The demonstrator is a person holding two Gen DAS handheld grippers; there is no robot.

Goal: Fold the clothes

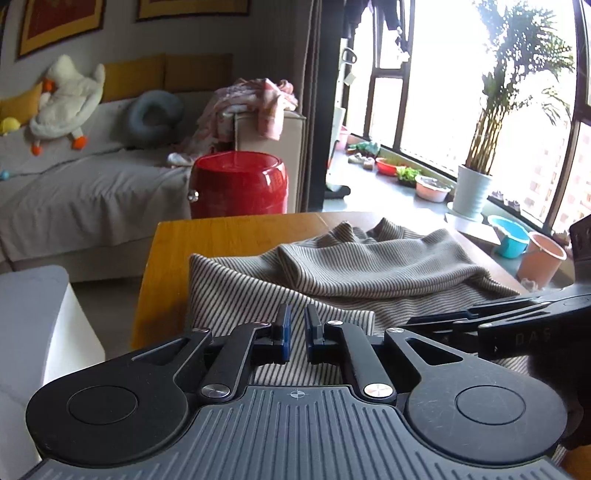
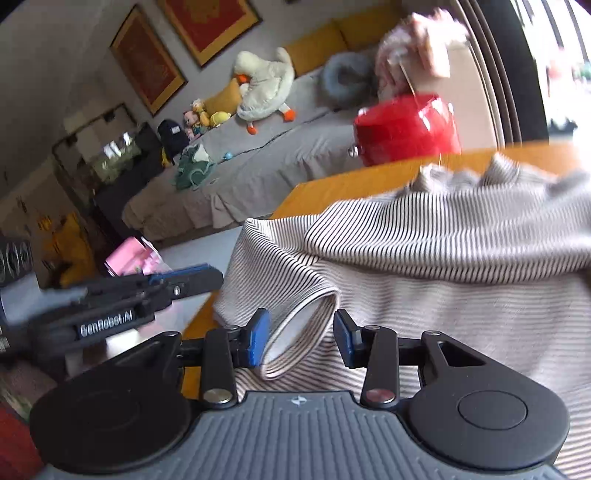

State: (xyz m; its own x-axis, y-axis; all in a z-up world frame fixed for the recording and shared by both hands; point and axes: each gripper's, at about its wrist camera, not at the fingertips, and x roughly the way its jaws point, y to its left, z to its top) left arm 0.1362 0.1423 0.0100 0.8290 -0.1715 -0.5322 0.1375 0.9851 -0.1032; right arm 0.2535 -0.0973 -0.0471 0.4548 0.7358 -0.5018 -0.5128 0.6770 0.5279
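My left gripper [image 1: 297, 328] hovers over the near left part of the striped shirt [image 1: 369, 266], its blue pads drawn close together with nothing between them. The shirt lies rumpled on the wooden desk [image 1: 221, 236]. To the right, my right gripper [image 2: 301, 339] stands partly spread around the sleeve cuff [image 2: 303, 332], the left pad touching it, the right pad apart.

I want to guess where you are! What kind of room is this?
Most likely a home living room: a grey sofa with a plush duck, a wooden table holding a striped garment, and framed pictures.
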